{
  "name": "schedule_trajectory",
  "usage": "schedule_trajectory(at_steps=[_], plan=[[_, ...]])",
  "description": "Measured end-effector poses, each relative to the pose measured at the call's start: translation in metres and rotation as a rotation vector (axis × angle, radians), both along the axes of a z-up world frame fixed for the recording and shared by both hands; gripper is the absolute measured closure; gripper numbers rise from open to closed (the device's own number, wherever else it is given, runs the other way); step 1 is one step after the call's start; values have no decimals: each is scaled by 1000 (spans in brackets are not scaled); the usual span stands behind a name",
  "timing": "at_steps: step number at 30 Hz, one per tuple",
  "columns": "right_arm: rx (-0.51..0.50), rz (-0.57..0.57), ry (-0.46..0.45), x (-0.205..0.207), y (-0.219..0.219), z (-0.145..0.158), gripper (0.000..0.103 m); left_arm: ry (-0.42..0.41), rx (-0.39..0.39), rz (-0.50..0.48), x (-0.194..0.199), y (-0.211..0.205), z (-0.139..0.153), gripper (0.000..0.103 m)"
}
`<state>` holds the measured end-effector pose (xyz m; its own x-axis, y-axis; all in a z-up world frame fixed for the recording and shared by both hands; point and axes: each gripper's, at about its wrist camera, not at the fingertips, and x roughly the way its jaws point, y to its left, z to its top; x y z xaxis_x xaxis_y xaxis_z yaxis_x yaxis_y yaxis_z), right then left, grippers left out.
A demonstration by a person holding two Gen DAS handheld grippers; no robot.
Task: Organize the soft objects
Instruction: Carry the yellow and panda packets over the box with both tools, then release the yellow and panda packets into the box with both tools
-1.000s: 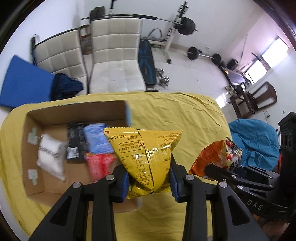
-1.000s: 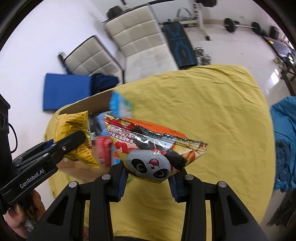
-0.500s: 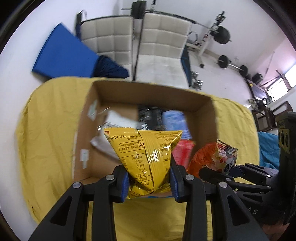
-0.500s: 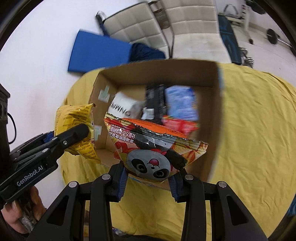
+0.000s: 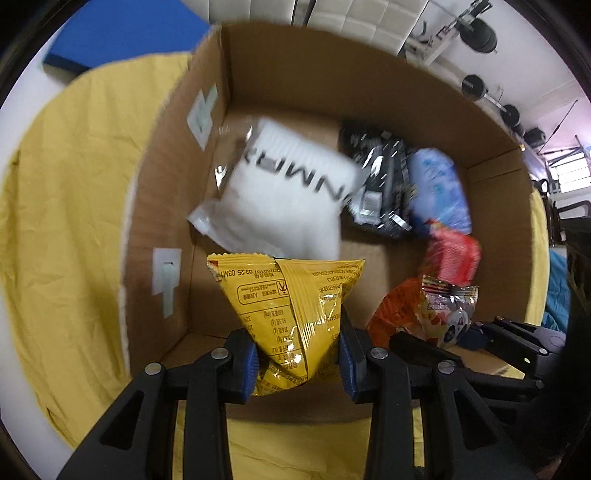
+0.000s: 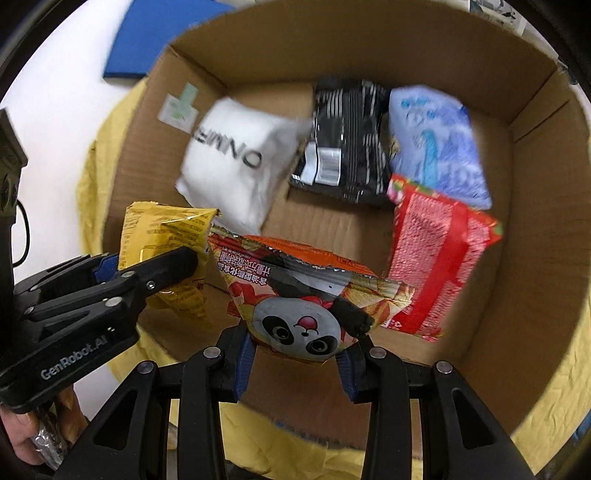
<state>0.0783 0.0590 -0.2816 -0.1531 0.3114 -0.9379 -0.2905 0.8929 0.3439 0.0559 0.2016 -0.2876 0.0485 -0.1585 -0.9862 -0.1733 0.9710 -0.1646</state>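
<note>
My left gripper (image 5: 300, 360) is shut on a yellow snack bag (image 5: 291, 314) and holds it over the near edge of an open cardboard box (image 5: 177, 155). My right gripper (image 6: 295, 360) is shut on an orange panda snack bag (image 6: 303, 295), also over the box (image 6: 535, 229). The yellow bag (image 6: 166, 236) and left gripper show at left in the right wrist view; the panda bag (image 5: 432, 310) shows at right in the left wrist view. Inside the box lie a white packet (image 6: 240, 158), a black packet (image 6: 343, 144), a blue packet (image 6: 436, 140) and a red packet (image 6: 436, 251).
The box sits on a yellow cloth (image 5: 66, 221) over the table. A blue mat (image 5: 125, 29) lies beyond the box. White chairs (image 5: 332, 18) and gym weights (image 5: 476, 85) stand farther back.
Both grippers have moved forward and down with their bags, from beside the box to over its open top. The box fills both views now.
</note>
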Motion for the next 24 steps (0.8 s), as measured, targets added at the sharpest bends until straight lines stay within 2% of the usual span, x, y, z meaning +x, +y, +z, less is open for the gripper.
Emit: schedule_trajectory(at_steps=[4,12,18,24], plan=[[-21,27,36,-3,8,-23,63,46,-10,-6,2,4,-25,70],[-55,47,73,-1,17,-52,62,88,-28,-3,5,7,-46,68],[-57,44,61,-5,24,-53,57,87,-7,-8,2,7,-40,68],[-67,41,30,-7,19,-35,54,76,30,-14,-2,6,-23,66]])
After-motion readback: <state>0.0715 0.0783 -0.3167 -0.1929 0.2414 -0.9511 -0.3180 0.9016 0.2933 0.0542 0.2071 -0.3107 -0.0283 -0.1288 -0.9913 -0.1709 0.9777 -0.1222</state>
